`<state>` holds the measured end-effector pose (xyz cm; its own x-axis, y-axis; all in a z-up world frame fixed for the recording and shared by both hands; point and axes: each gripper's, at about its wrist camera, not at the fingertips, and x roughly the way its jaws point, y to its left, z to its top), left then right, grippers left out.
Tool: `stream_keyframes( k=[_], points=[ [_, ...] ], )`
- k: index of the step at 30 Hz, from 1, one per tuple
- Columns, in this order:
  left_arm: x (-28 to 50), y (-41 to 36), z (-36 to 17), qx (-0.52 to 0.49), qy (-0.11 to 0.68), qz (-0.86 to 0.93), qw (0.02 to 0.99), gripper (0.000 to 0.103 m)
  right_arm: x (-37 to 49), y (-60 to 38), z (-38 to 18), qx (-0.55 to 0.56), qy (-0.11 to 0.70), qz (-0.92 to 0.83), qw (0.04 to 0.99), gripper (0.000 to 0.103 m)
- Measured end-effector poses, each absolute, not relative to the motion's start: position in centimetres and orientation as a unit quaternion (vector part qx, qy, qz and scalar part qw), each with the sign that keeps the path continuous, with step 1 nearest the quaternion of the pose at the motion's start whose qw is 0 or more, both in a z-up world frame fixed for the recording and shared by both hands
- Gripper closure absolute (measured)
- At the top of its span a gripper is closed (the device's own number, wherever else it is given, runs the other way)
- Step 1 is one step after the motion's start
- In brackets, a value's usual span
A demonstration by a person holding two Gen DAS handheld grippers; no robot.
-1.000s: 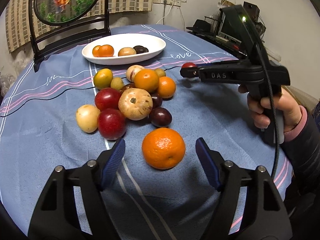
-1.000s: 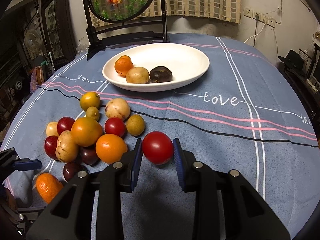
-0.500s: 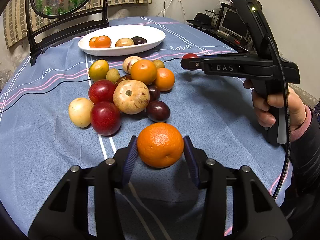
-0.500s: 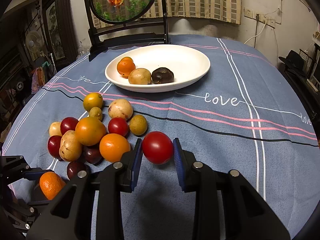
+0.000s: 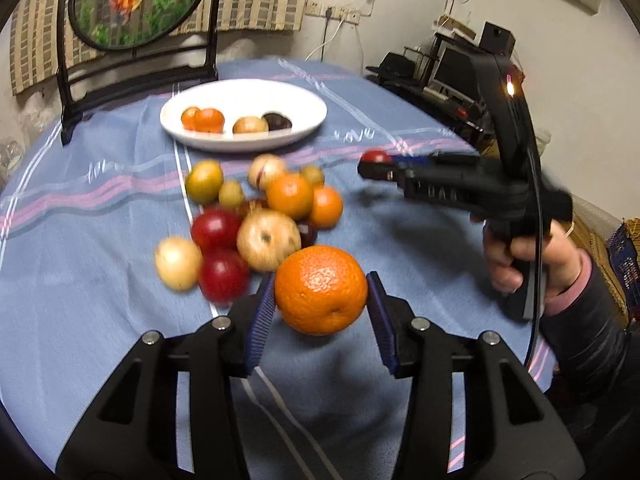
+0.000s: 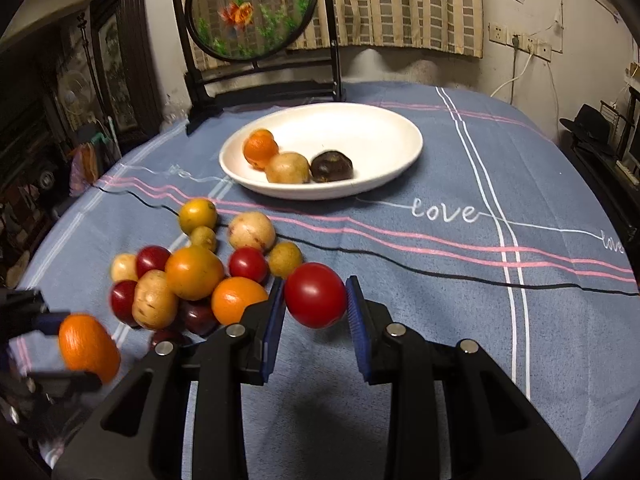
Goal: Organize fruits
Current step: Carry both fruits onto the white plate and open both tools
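Tongs both hold fruit: left tongs (image 5: 321, 307) clamp the orange (image 5: 321, 289), right tongs (image 6: 315, 309) the tomato (image 6: 315, 294). Each should travel level to the plate (image 6: 400, 128) at the desk's far edge.

Striped curtain (image 6: 400, 4) behind a round goldfish screen (image 6: 250, 8).

Inventory: one white plate (image 6: 400, 160) bearing four fruits (image 6: 288, 168), two claw-held fruits (image 6: 315, 295), about thirteen loose fruits (image 6: 194, 272).
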<state>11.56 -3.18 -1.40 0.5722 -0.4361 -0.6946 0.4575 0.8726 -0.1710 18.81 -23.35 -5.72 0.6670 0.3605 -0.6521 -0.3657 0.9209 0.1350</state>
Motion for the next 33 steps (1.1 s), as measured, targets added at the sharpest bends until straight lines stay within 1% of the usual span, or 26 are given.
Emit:
stream_keyframes(
  k=[6,10,13,18,22,28,33],
  points=[
    [16.0,-3.0,2.9,0.046,0.362,-0.245,0.898,0.057,20.2,-24.0,-3.3,0.037,0.334,0.214,0.917,0.071],
    [22.9,-2.4,4.8,0.019,0.357,-0.230,0.905,0.057,23.6,-24.1,-0.9,0.048,0.306,0.198,0.930,0.071],
    [28.8,-2.5,5.3,0.007,0.359,-0.214,0.909,0.057,27.4,-23.8,-0.8,0.060,0.308,0.187,0.931,0.071],
    [36.9,-4.6,3.4,0.002,0.392,-0.196,0.899,0.057,33.2,-23.2,-2.6,0.071,0.335,0.174,0.923,0.071],
    [40.5,-6.1,0.6,0.017,0.422,-0.179,0.889,0.057,36.1,-22.3,-4.4,0.056,0.356,0.171,0.917,0.072],
    [42.8,-6.6,-2.1,0.018,0.445,-0.174,0.878,0.057,37.4,-21.7,-5.8,0.043,0.371,0.178,0.910,0.072],
    [43.0,-6.6,-2.8,0.017,0.450,-0.172,0.876,0.056,37.6,-21.5,-6.3,0.041,0.377,0.177,0.908,0.071]
  ],
)
